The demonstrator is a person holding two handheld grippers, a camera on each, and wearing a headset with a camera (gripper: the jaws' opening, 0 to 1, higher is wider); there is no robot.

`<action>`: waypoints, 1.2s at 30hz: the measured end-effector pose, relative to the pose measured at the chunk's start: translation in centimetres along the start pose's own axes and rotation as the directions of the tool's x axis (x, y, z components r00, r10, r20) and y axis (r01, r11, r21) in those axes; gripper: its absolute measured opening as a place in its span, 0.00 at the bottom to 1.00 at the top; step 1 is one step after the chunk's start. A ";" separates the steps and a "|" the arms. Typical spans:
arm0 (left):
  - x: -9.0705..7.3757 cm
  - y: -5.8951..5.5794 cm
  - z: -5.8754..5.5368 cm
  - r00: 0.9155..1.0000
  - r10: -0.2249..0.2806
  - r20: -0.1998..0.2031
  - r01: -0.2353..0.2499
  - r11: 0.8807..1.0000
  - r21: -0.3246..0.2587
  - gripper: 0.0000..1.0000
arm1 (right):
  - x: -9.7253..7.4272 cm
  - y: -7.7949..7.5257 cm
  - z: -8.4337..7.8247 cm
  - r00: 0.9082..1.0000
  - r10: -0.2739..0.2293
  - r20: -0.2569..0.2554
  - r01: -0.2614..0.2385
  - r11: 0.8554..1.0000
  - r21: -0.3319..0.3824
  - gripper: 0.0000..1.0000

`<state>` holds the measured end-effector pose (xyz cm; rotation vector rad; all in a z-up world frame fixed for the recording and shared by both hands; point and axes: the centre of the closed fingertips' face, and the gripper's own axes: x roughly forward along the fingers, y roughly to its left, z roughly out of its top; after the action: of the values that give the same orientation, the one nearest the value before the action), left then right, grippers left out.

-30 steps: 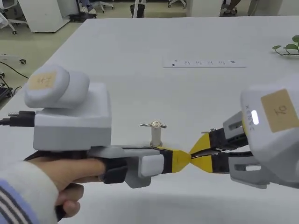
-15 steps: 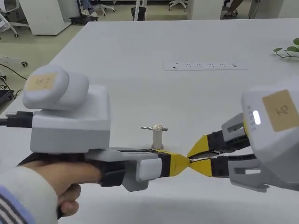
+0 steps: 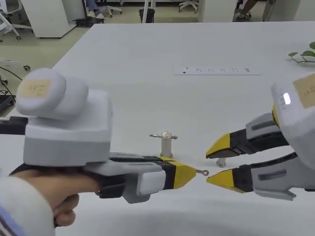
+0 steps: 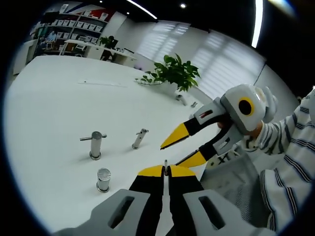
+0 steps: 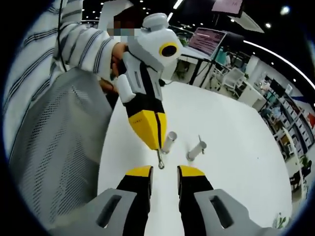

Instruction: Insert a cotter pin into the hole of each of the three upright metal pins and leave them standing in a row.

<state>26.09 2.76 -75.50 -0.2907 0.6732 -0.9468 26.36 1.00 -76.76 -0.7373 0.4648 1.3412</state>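
My left gripper (image 3: 191,173) is shut on a thin cotter pin (image 3: 202,172), whose loop end sticks out past the yellow tips; the same cotter pin (image 5: 160,163) hangs from them in the right gripper view. My right gripper (image 3: 215,166) stands open just right of that loop, not touching it. An upright metal pin (image 3: 167,143) with a cotter pin through its head stands behind the left gripper's tips. A second metal pin (image 3: 221,162) shows between the right gripper's jaws. In the left gripper view a bare metal pin (image 4: 103,179) stands nearest, beyond my own shut gripper (image 4: 166,170).
The white table (image 3: 147,73) stretches far back, with a printed strip (image 3: 215,70) lying on it. A green plant sprig (image 3: 305,51) sits at the far right edge. Office chairs and cabinets stand on the floor beyond the table.
The right gripper's jaws have spread wide and drawn back to the right, off the cotter pin. The left gripper still holds the cotter pin at about the same spot.
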 end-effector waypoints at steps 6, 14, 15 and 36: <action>-0.6 -0.7 0.1 0.999 -0.044 -0.011 0.045 0.988 0.151 0.00 | 0.0 0.7 0.2 0.993 0.087 0.081 -0.098 0.984 0.147 0.21; -1.0 -1.5 -0.6 0.995 -0.083 -0.051 0.095 0.947 0.308 0.00 | 0.1 1.9 1.0 0.982 0.141 0.124 -0.164 0.967 0.193 0.20; -1.0 -1.5 -0.7 0.995 -0.087 -0.056 0.100 0.946 0.309 0.00 | 0.2 2.2 1.0 0.980 0.154 0.128 -0.177 0.965 0.193 0.20; -1.3 -3.1 -1.5 0.979 -0.186 -0.079 0.202 0.898 0.391 0.00 | 0.4 4.5 1.5 0.944 0.282 0.172 -0.315 0.926 0.209 0.06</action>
<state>22.59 2.14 -74.54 0.0245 0.4776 -1.2597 21.85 2.57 -76.92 -0.3821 0.6300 1.5790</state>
